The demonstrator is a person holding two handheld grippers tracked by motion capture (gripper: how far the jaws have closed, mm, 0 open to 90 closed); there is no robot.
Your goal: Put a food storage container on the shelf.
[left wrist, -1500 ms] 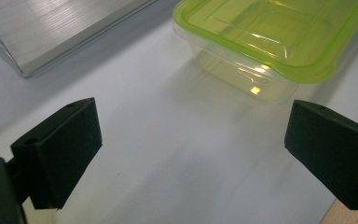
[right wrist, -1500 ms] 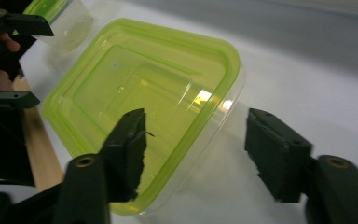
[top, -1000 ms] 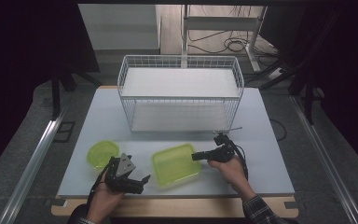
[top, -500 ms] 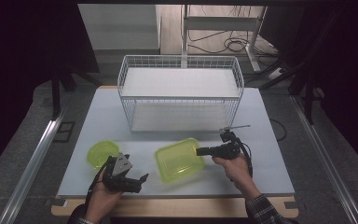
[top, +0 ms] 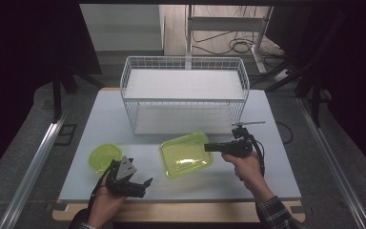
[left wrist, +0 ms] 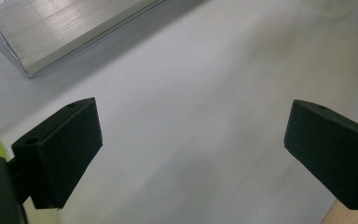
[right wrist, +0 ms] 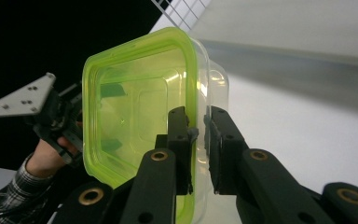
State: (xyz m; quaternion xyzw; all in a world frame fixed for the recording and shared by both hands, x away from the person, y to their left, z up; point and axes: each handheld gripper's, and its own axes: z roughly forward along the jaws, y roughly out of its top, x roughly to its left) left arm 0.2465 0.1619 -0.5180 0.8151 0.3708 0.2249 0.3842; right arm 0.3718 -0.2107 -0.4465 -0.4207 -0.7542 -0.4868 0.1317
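black tongs (top: 208,147), brass screws, plaid sleeve (top: 277,213)

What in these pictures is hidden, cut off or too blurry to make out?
- Right gripper, high view: its tips lie over the green container rim; too small to judge the grip.
- Round green bowl, left gripper view: cut off by the left edge, behind a jaw.
- Wire basket, left gripper view: only a corner, cut by the top edge.
- Person's left hand, right gripper view: partly hidden behind the container.

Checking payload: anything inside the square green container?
Nothing visible inside the square green container; its translucent floor shows bare. The right claw is shut on its rim, hiding a small strip of wall.
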